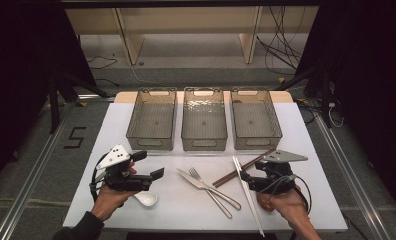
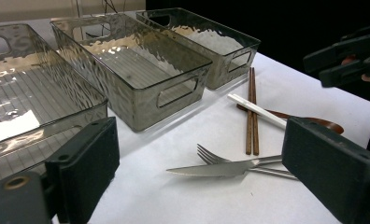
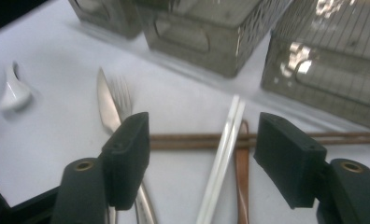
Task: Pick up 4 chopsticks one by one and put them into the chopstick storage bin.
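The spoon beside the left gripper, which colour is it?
White; the spoon shows best in the right gripper view.

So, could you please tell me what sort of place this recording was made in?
Probably a lab or recording workspace, not a kitchen: a white table stands between dark curtains, loose cables trail across the bare floor, and cutlery lies before three empty clear bins, with a hand-held gripper on each side.

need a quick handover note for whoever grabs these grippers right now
Left gripper: open, holding nothing, above the white spoon.
Right gripper: open, holding nothing, jaws on either side of the white chopsticks.
On the table: knife and fork crossed mid-table; brown chopsticks and white chopsticks crossed at the right, with a brown spoon beside them.
Done: nothing sorted; all three bins are empty.
Left: probably every piece of cutlery still needs to go into a bin.
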Tool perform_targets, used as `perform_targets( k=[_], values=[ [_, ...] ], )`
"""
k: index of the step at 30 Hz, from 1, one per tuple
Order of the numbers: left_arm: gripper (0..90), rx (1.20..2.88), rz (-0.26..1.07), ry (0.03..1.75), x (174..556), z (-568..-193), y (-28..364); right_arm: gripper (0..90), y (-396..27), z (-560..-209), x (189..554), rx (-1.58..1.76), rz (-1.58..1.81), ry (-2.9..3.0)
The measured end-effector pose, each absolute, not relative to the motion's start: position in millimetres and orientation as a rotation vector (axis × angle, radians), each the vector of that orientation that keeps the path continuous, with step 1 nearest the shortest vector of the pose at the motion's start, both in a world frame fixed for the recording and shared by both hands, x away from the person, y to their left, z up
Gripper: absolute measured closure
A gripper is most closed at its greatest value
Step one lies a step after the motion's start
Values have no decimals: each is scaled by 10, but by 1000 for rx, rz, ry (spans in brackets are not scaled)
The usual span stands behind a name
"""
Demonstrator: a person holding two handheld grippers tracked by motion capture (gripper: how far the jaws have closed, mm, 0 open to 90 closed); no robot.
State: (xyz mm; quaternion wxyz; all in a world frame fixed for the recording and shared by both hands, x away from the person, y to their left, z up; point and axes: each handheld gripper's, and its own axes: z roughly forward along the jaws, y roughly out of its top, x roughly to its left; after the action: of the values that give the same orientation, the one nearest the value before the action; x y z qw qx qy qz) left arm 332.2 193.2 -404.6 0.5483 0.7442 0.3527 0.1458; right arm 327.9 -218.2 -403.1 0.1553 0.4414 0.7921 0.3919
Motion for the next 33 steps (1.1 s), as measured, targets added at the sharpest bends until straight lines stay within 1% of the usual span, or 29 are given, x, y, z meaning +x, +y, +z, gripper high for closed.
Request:
perform_targets(
  k=[2,4,7,9,11,12,13,15,16,21,33],
  values=[
    [107,1762,346,834,3319,-4045,1935,417,-2143,-4082,3318,1271,1040,2322],
    [107,1763,348,837,3316,-4046,1939,430,-2132,-4103,3340,1274,1008,2345],
    [107,1764,349,838,3308,-4046,1942,485,-2102,-4169,3409,1275,881,2405],
    [107,1763,349,839,3305,-4046,1944,501,-2098,-4188,3429,1274,848,2419],
    [107,1763,350,840,3304,-4046,1945,561,-2101,-4255,3478,1298,769,2458],
    [107,1764,350,839,3302,-4046,1946,561,-2101,-4255,3478,1298,769,2458],
    [107,1764,351,838,3301,-4046,1946,597,-2103,-4290,3500,1309,736,2479],
    [107,1763,352,839,3299,-4047,1946,613,-2102,-4299,3504,1309,727,2486],
    [107,1764,352,840,3300,-4048,1946,645,-2094,-4323,3517,1312,700,2500],
    [107,1766,352,837,3295,-4047,1937,681,-2068,-4378,3530,1317,651,2533],
    [107,1771,352,830,3292,-4043,1940,717,-2049,-4497,3578,1349,567,2601]
  ],
)
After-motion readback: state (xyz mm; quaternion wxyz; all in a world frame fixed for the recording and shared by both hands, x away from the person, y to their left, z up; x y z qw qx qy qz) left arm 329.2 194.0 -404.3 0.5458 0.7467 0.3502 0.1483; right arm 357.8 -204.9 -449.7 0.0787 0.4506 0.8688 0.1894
